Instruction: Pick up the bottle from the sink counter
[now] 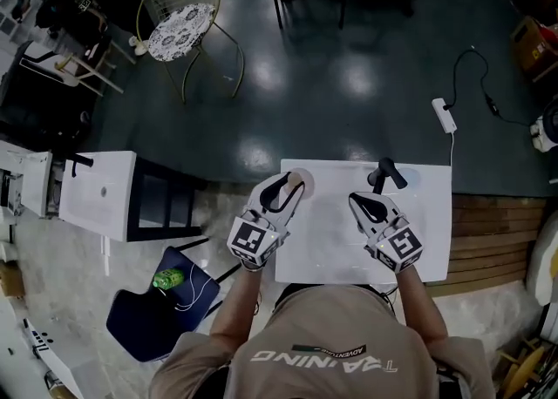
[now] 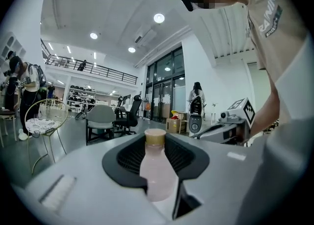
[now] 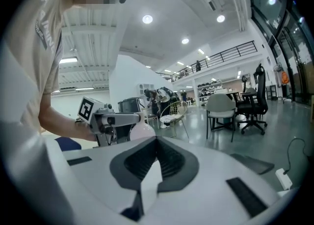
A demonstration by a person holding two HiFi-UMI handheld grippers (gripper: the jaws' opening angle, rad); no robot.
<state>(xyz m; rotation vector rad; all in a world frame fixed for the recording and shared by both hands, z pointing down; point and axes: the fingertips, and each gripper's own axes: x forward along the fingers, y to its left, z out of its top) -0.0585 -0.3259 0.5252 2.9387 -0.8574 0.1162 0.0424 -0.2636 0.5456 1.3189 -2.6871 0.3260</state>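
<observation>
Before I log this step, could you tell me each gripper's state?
Left gripper: closed on the bottle.
Right gripper: closed, empty.

Tan short-sleeved T-shirt (image 1: 331, 332), white lettering. Left gripper (image 1: 286, 185), right gripper (image 1: 366, 204): pale grey, black pads (image 2: 123, 162), square-marker cubes (image 1: 255, 240).

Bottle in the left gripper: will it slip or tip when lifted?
The bottle looks smooth and rounded, so possibly slippery. It seems full of pale liquid, so probably heavy for its size. Tall and narrow, it may tip.
</observation>
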